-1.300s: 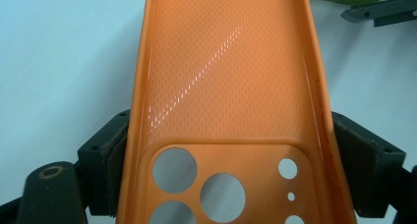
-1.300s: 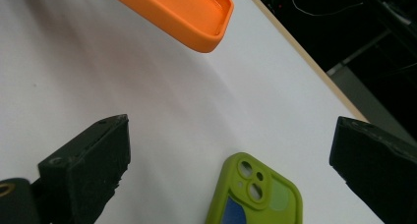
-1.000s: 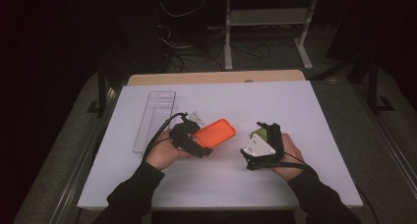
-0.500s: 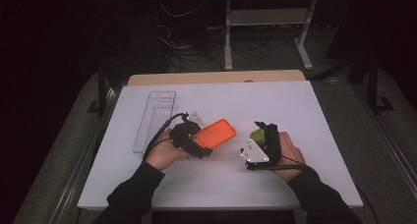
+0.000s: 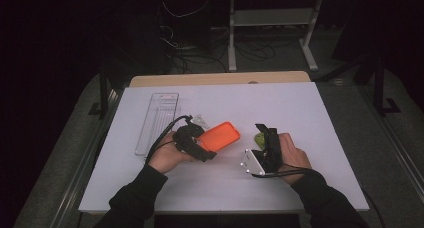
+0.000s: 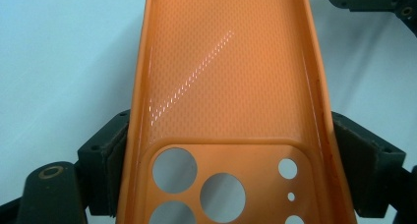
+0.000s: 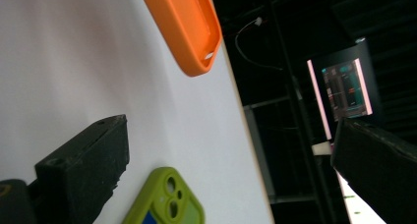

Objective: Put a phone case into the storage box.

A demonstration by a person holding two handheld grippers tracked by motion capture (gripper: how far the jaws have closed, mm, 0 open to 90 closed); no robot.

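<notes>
While the left gripper (image 5: 212,149) clamps the orange phone case (image 5: 220,136) by its camera-hole end, both pads pressed on the case's long sides, the case hangs just above the white table (image 5: 300,118), inside facing up, tilted away toward the middle. Left gripper view shows that grip plainly: jaws hard against both side walls of the case (image 6: 221,86), w/ the lens cut-outs nearest the camera.

Right gripper (image 5: 261,133) sits just to the right, jaws spread wide w/ nothing between them. A green phone (image 5: 259,137) in its case lies flat on the table by the jaw tips; right gripper view has it (image 7: 164,199) low between the jaws, back up, not touched. Orange case (image 7: 184,25) floats farther off there.

Clear plastic tray (image 5: 157,120) lies at the far left, well apart from the action.

My read: orange case is lifted and ready, and the right gripper is lining up on the green phone. Next move prob. needs the right jaws to drop lower and close across the phone's sides, squarely, so it doesn't skid on the smooth tabletop.
</notes>
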